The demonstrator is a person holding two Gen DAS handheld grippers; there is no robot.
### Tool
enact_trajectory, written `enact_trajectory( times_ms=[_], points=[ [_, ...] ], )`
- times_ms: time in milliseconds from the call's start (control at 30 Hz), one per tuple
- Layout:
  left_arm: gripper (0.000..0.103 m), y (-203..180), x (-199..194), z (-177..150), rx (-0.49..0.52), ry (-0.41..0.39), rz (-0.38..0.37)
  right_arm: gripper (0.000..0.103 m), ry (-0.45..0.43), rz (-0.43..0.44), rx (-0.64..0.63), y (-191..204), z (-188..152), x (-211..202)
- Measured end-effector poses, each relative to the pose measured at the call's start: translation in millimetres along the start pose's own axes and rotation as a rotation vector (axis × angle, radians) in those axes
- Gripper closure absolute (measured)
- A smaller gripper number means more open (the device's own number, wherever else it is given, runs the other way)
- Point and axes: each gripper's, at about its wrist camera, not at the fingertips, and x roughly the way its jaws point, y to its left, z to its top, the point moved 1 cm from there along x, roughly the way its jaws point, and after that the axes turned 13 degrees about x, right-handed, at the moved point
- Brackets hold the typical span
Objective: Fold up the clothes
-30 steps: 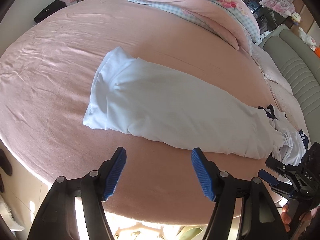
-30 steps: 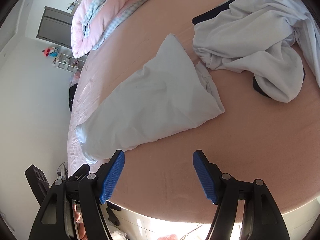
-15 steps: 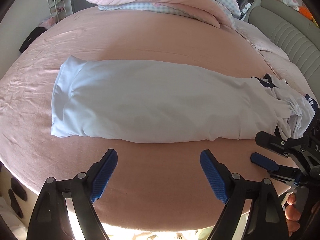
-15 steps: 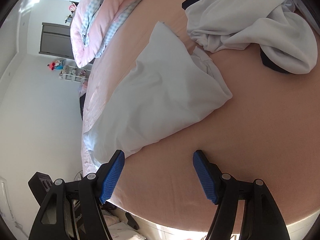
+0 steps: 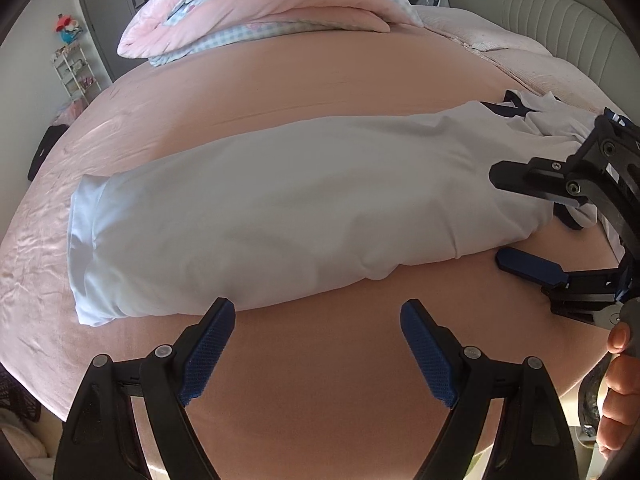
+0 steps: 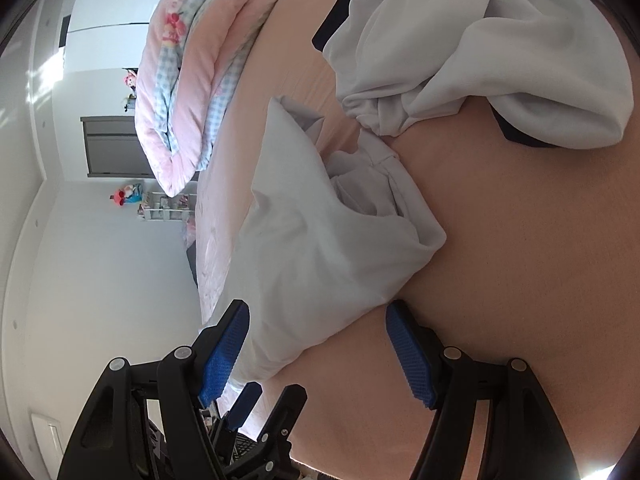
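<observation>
White garment (image 5: pixel 280 216), folded into a long strip, lies across middle of frame on pink bed sheet (image 5: pixel 320 80), running left to right. Left gripper (image 5: pixel 316 320) at bottom centre, jaws wide apart, nothing between them, tips just short of garment's near edge. Right gripper (image 6: pixel 318 332) at bottom of its view, jaws wide, the garment's end lying between the pads, not pressed. Second crumpled white-and-navy clothing pile (image 6: pixel 480 60) upper right. Pink quilt (image 5: pixel 260 4) top centre. Person's hand (image 5: pixel 616 392) at lower right edge.
</observation>
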Motion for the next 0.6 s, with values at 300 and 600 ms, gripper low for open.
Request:
enact_trajectory(
  times_ms=[300,600],
  points=[
    [0.018,-36,5,8,0.199,-0.026,0.048,0.032,-0.055,0.071,0.117,-4,20,10],
    [0.018,-52,9,10,0.298,-0.049,0.054,0.047,-0.009,0.146,0.255,-23,35,12]
  ],
)
